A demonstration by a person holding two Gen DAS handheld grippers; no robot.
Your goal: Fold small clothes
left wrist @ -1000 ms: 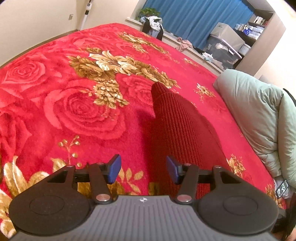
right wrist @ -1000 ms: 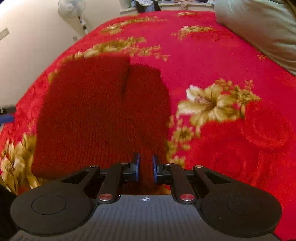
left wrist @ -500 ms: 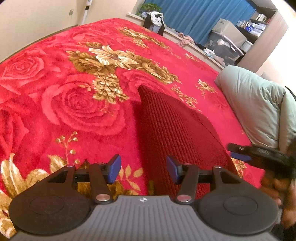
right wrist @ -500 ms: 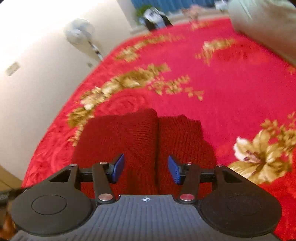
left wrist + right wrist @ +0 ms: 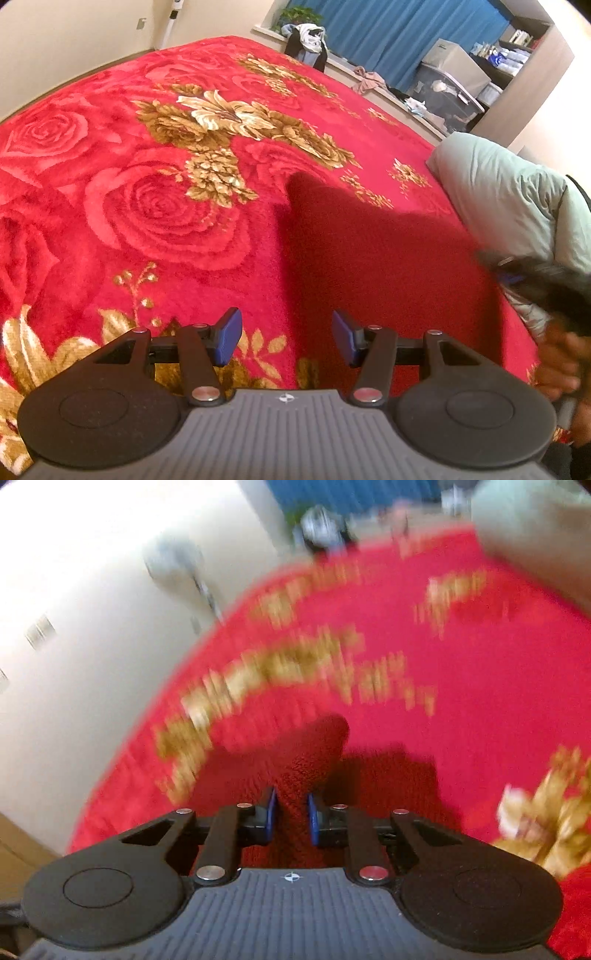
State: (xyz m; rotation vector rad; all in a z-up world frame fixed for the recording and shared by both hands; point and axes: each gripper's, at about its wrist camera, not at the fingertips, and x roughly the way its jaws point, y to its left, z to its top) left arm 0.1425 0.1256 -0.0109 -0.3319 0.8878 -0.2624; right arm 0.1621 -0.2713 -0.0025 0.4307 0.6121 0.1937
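Note:
A dark red knitted garment (image 5: 373,258) lies on the red floral bedspread (image 5: 166,206). My left gripper (image 5: 287,341) is open and empty, hovering over the garment's near left edge. In the right wrist view my right gripper (image 5: 291,818) is shut on a raised fold of the dark red knit (image 5: 314,760) and holds it up off the bed. That view is motion-blurred. The right gripper also shows, blurred, at the right edge of the left wrist view (image 5: 517,273).
A pale green padded jacket (image 5: 517,199) lies at the bed's right side. A window ledge with clothes (image 5: 306,40), blue curtains and storage boxes (image 5: 450,85) are beyond the bed. A standing fan (image 5: 177,568) is by the left wall.
My right gripper has closed on the knit and lifted a fold of it; it was open half a second ago. The garment has shifted and bunched. The left gripper stays open.

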